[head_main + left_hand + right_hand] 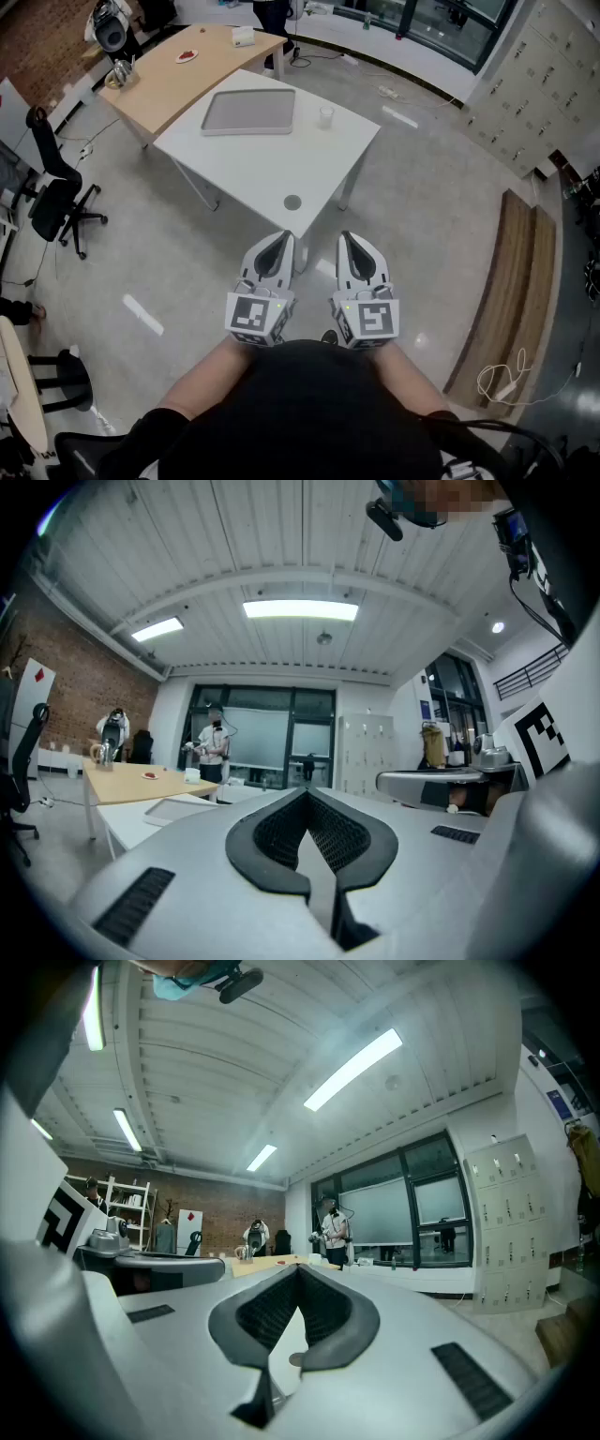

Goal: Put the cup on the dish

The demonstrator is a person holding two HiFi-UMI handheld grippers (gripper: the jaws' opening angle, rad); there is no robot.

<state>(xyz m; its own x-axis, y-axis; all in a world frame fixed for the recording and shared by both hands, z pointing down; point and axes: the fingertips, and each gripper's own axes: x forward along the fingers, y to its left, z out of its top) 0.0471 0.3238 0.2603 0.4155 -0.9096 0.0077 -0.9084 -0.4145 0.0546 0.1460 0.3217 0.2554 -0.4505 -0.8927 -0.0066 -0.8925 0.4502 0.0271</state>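
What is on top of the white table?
A grey tray, a small clear cup beside it, and a round grey disc. The left gripper overlaps the near corner of the white table.

White table [267,173], wooden desk [178,80], grey floor [441,216], brick wall [47,28], black office chair [54,192]

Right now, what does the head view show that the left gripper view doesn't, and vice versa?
Head view only: the grey disc near the front edge of the white table, and the cup, which I can't make out in the other. Left gripper view only: the ceiling with its strip lights. Both: the tray, the wooden table, and the left gripper, jaws together.
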